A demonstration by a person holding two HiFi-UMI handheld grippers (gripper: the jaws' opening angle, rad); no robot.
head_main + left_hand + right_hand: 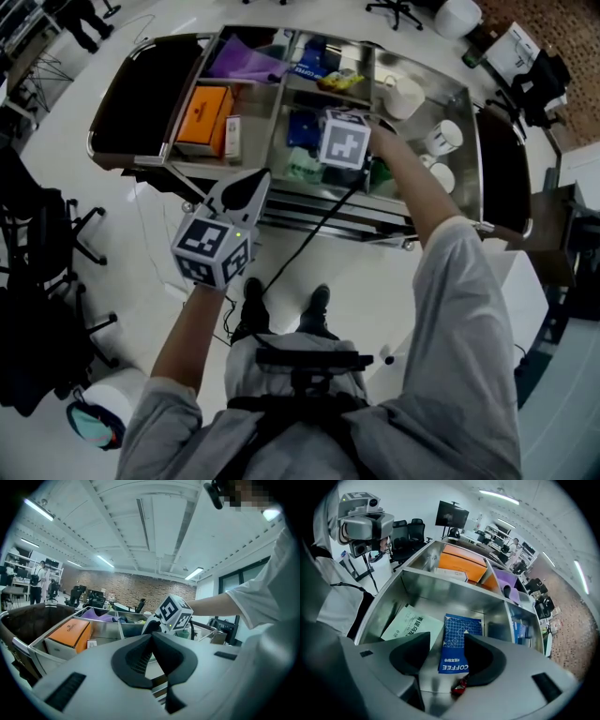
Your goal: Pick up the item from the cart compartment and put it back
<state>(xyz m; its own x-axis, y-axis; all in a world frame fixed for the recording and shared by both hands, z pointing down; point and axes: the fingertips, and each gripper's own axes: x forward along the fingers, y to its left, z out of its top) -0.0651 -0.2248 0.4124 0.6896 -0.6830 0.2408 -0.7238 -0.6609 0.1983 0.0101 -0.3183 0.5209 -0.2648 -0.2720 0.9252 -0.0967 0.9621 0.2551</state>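
The steel cart has several compartments. In the front middle one a blue coffee pack lies flat beside a pale green pack. My right gripper points steeply down into this compartment, open, the blue pack showing in the gap between its jaws and nothing gripped. A small red thing lies close under the right jaw. In the head view its marker cube covers the jaws, with the blue pack beside it. My left gripper hovers in front of the cart, roughly level, jaws together and holding nothing.
An orange box and a purple bag fill the left compartments. A blue box and a yellow item sit at the back. White mugs stand on the right. A black cable runs down to the floor. Office chairs stand at left.
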